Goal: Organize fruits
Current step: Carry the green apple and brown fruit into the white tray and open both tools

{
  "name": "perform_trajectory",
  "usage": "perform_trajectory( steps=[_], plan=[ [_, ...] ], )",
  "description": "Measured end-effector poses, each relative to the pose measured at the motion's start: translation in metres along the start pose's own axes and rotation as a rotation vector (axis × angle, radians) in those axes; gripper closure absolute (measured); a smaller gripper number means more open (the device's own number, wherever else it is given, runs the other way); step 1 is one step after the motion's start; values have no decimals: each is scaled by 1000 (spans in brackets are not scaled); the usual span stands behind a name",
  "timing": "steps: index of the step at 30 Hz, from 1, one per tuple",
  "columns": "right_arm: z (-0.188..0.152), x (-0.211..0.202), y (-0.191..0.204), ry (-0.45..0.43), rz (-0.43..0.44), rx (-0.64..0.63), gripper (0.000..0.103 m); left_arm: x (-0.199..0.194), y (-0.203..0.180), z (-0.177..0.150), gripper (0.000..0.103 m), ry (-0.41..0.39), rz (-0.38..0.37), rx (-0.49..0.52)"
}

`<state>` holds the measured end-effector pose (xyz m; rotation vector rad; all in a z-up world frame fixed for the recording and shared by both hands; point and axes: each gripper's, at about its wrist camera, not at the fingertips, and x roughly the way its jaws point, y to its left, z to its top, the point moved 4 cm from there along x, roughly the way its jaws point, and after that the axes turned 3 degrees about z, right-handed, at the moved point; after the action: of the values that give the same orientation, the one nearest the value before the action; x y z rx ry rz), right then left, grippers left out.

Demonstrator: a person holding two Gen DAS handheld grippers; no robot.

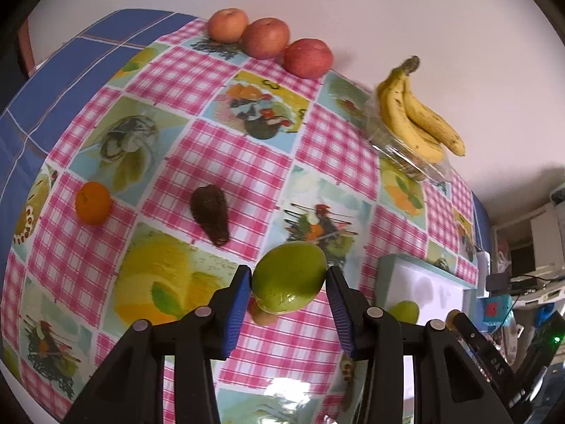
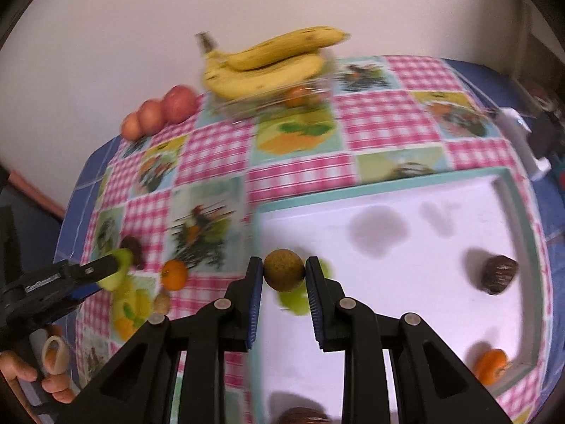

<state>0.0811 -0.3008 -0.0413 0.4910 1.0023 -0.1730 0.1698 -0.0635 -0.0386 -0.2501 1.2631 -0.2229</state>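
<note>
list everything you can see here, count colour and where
apples: three, red-orange, in a row at the table's far edge by the wall
bananas: one bunch, yellow, on a clear container
orange: one, on the cloth, left
dark avocado: one, brown-black, on the cloth
tray: one, white with teal rim, holding a dark fruit, an orange fruit and a green fruit
tablecloth: pink check with fruit pictures
green fruit: one, in the left gripper
brown round fruit: one, in the right gripper
hand: one, on the left gripper's handle
</note>
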Motion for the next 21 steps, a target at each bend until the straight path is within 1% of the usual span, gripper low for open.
perform_trajectory(
  steps=[5,9,13,21],
  plan=[
    [1,-14,-43,-30,-22,104,77,1,-22,-8,57,7,-10,47],
    [-1,-27,-76,-55,-64,171,77,3,-43,-16,57,21,-21,93],
    [-1,-40,-108,-78,-80,239,77,5,-68,-25,57,43,-75,130],
    [0,-61,-140,-120,-117,275,77,-2,-110,-42,57,40,-90,244]
  ],
)
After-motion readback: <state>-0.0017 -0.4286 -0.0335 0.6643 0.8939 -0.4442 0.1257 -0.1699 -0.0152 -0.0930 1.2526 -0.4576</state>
